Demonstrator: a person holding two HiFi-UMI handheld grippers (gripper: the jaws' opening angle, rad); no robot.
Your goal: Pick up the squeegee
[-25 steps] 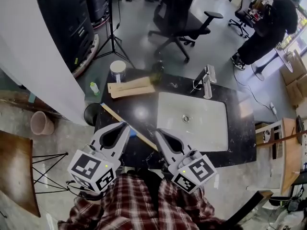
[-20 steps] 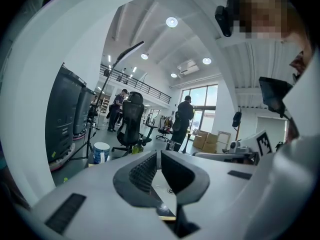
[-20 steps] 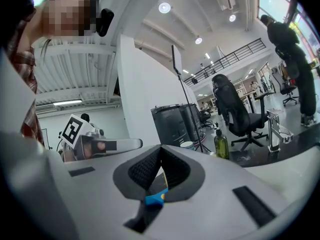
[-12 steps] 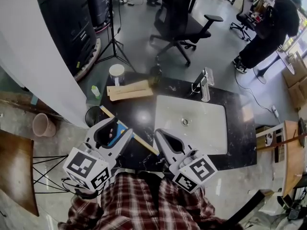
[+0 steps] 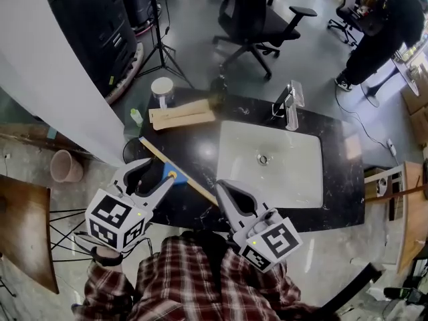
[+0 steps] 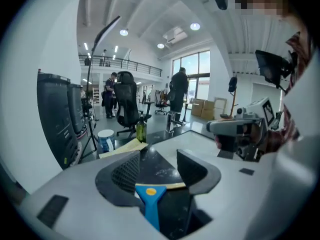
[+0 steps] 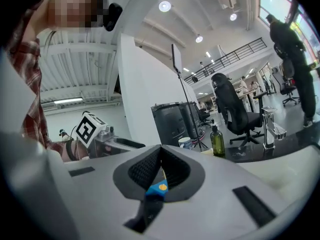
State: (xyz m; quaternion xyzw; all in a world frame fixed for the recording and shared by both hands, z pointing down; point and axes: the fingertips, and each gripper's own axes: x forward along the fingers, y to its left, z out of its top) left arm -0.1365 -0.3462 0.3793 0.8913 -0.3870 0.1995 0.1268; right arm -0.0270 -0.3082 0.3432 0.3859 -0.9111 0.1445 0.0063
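My left hand-held gripper (image 6: pixel 161 156) is opening wide. Its jaws stand either side of the squeegee (image 5: pixel 167 173) without pressing on it. The blue handle (image 6: pixel 150 201) sits deep between them and the long blade crosses just ahead of it, flat on the dark worktop (image 5: pixel 200 149). To do this well, I should settle lower, square the pads to the handle's sides and close there, not on the thin blade. My right hand-held gripper (image 5: pixel 222 187) hangs closed and empty alongside, towards the sink (image 5: pixel 271 162).
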